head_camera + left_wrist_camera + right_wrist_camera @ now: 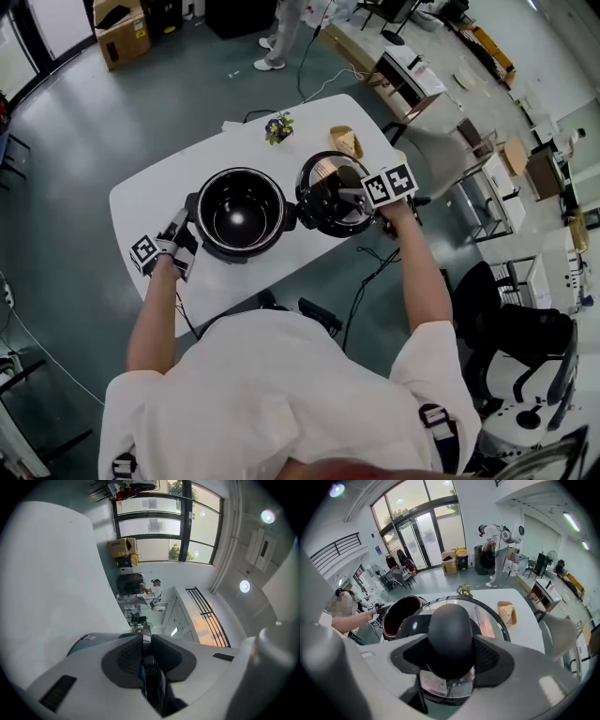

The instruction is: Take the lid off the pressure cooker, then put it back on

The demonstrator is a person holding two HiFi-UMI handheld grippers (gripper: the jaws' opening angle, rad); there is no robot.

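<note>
Right tongs pinch the black knob of the lid, one pad on each side, the jaws set wide around its rounded bulk. The right arm reaches well forward with the forearm bare. The hand is behind the marker cube, and the tongs slant down onto the knob from the right of the head view.

The lid, glass within a dark rim, is just to the right of the open pressure cooker on the white worktop, and its edge comes close to the cooker's right side. No view shows whether it rests on the worktop or hangs just above it.

The left tongs are nearly pressed together on a thin dark part between their pads. The head view places this part at the cooker's side handle. The left arm is stretched forward less far, with the hand low by the near left edge of the worktop. These tongs point level into the cooker's side and are rolled over, so the worktop appears as a white wall in the left gripper view.

Beyond the lid a small flowering plant and a tan holder stand near the far edge of the worktop, apart from each other.
</note>
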